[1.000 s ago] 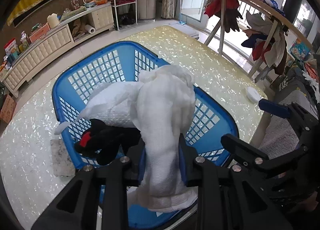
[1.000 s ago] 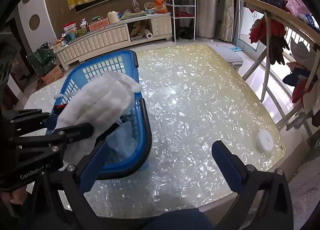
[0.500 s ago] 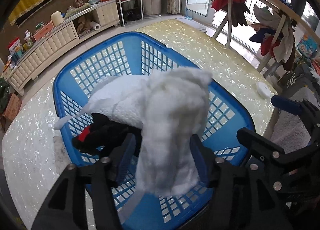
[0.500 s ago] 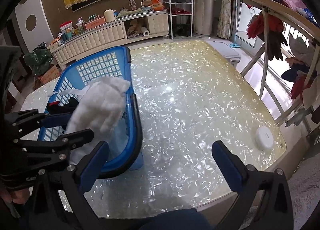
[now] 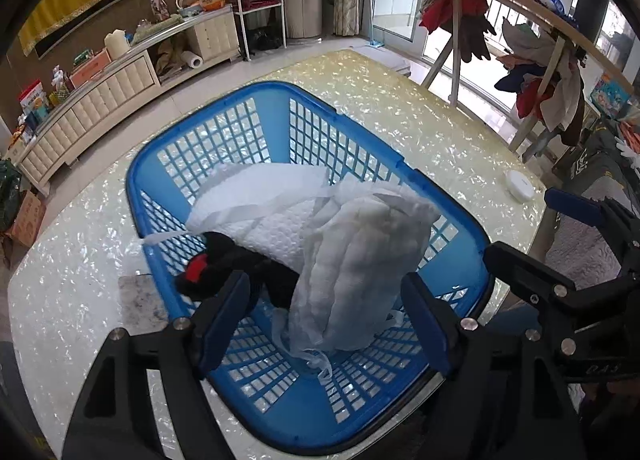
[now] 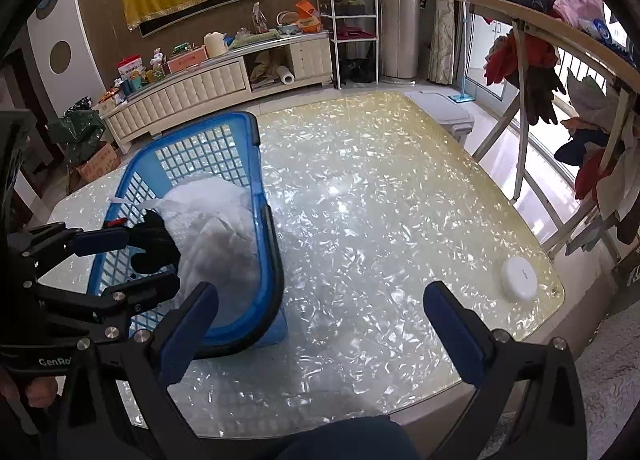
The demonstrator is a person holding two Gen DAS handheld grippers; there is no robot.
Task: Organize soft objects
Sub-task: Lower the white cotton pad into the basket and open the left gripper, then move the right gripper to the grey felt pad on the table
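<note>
left gripper (image 5: 324, 308) spread wide above the basket (image 5: 168, 163), holding nothing; right gripper (image 6: 320, 318) also spread, over the table (image 6: 380, 219). the white cloth (image 5: 360, 268) lies in the basket on the black toy (image 5: 224, 272). likely light, limp, compressible; pinch a bunched fold.

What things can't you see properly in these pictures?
- Black toy with a red patch: in the left wrist view the white cloth bundle and the left gripper cover its near end.
- Blue basket: in the right wrist view both grippers hide its near and left sides.
- Small white round thing on the table: its grey marking is too small to read.
</note>
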